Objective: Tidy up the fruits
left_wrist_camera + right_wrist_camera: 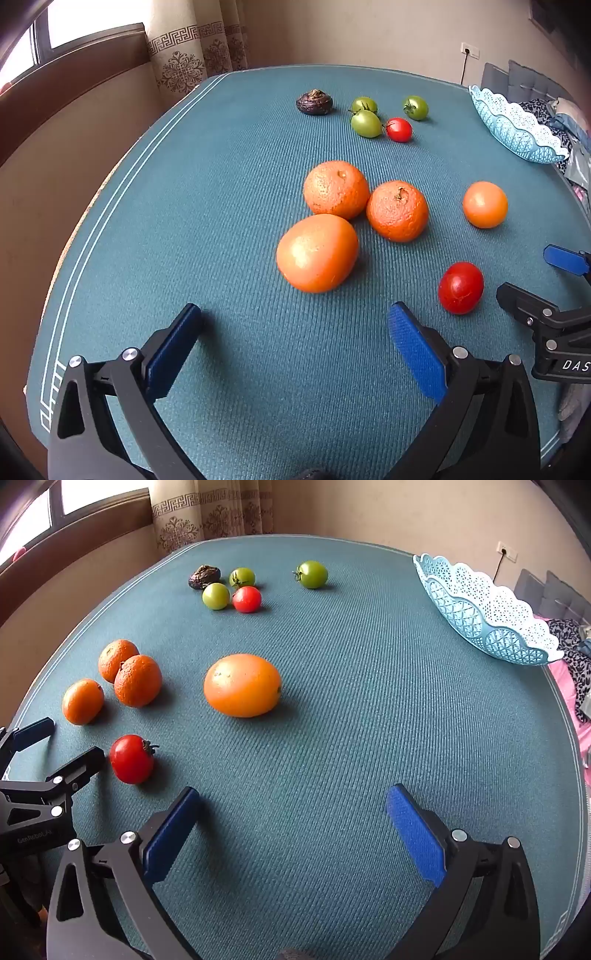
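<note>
Fruit lies loose on a teal mat (221, 221). In the left wrist view my left gripper (295, 314) stands open and empty just short of a smooth orange (317, 253), with two rough mandarins (336, 189) (397, 210) behind it. A red tomato (460, 288) lies to its right, between the two grippers. In the right wrist view my right gripper (293, 794) is open and empty, with another smooth orange (242, 685) ahead of it and the red tomato (131, 758) to its left. A pale blue lattice basket (480, 609) sits at the far right edge.
At the back of the mat lie a dark wrinkled fruit (314, 102), three green tomatoes (365, 123) and a small red tomato (399, 129). Curtain and window lie beyond the far left edge. Clothes are piled past the basket on the right.
</note>
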`<state>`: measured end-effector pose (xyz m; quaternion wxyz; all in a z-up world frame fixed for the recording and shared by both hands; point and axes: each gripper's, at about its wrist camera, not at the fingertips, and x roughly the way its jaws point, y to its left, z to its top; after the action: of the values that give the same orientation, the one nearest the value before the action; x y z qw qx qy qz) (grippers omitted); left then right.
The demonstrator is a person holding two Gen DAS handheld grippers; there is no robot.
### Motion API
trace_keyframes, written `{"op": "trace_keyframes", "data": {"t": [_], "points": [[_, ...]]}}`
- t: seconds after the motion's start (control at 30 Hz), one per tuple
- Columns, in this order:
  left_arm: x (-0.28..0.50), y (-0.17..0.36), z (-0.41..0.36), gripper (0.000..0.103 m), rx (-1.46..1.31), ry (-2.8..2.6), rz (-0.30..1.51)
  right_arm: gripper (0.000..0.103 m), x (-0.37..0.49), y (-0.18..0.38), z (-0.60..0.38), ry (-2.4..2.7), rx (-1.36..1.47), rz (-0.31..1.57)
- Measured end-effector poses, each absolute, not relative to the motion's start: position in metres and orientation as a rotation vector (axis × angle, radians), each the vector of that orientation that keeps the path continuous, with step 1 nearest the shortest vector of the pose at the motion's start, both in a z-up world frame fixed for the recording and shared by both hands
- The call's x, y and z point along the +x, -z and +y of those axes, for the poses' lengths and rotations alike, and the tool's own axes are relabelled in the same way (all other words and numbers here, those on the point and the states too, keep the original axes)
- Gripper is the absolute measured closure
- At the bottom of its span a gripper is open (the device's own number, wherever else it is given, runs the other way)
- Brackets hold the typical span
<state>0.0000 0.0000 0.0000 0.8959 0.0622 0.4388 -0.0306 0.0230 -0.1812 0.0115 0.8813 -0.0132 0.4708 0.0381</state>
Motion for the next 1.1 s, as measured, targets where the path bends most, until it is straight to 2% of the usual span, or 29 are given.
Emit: {"op": "trace_keyframes", "data": {"t": [1.1], "points": [[0.0000, 0.0000, 0.0000, 0.002, 0.124, 0.066, 0.911, 0.005, 0.0186, -0.0093, -0.1799, -0.072, -0.027, 0.980]]}}
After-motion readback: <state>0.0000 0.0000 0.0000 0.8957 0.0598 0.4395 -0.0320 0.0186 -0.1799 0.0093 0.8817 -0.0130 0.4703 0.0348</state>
